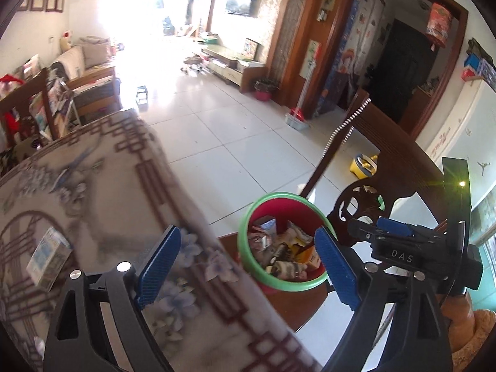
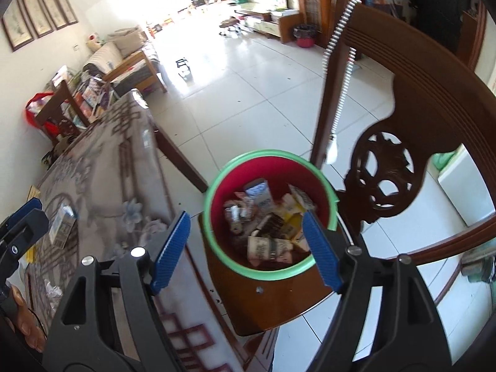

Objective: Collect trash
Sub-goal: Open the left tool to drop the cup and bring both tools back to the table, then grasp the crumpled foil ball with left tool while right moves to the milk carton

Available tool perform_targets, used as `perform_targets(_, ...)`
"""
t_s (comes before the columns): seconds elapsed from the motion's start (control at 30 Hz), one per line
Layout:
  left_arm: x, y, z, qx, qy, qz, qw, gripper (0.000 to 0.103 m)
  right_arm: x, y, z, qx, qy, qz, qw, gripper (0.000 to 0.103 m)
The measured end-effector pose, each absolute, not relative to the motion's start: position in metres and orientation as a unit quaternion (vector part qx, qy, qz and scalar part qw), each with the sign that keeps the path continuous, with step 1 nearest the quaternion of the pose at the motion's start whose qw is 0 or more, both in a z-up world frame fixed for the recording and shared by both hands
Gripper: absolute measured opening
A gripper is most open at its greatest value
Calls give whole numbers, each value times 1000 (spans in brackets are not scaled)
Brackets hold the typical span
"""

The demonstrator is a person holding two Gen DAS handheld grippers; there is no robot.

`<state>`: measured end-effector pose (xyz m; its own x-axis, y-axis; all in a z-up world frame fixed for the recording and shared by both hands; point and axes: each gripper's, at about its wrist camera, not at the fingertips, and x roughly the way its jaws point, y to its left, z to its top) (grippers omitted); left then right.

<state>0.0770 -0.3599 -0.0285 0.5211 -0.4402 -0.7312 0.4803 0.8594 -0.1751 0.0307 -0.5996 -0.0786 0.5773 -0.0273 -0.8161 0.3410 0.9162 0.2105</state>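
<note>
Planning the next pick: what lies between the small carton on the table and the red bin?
Only patterned tablecloth up to the table edge separates the carton from the bin on the chair seat, shown in the right wrist view.

Black gripper frames, ribbed blue pads, silver screws.

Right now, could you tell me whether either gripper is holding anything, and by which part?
Nothing is held: the left gripper and right gripper are both open and empty.
</note>
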Motion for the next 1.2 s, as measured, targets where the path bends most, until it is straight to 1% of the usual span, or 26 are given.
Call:
perform_targets(0.13,63,-306,-34,-1,424,-222,878,85,33,-558,-66,159,442,-72,880,74)
perform_targets(0.3,49,-233,-53,-31,448,-149,881,85,39,-509,-59,140,443,-34,885,75)
perform_targets(0.5,28,-124,-81,-87,474,-46,875,85,42,-441,-57,115,450,8,886,77)
perform_targets(0.67,11,-46,-121,-138,510,25,849,85,39,-387,-55,93,456,32,885,77)
perform_targets(0.83,7,-14,-146,-157,528,31,834,85,28,-348,-54,75,464,43,881,79)
perform_targets(1.0,26,-27,-160,-97,530,-2,842,85,20,-326,-52,70,469,37,880,79)
perform_targets(1.07,35,-29,-169,-80,542,-9,836,85,16,-315,-48,60,466,31,882,80)
perform_targets(1.1,39,-30,-173,-82,548,-17,832,84,14,-310,-45,54,463,28,885,83)
perform_targets(1.17,46,-30,-179,-90,551,-34,829,74,11,-304,-41,50,458,26,887,83)
perform_targets(1.2,48,-31,-181,-89,553,-39,827,61,10,-300,-39,47,456,24,888,84)
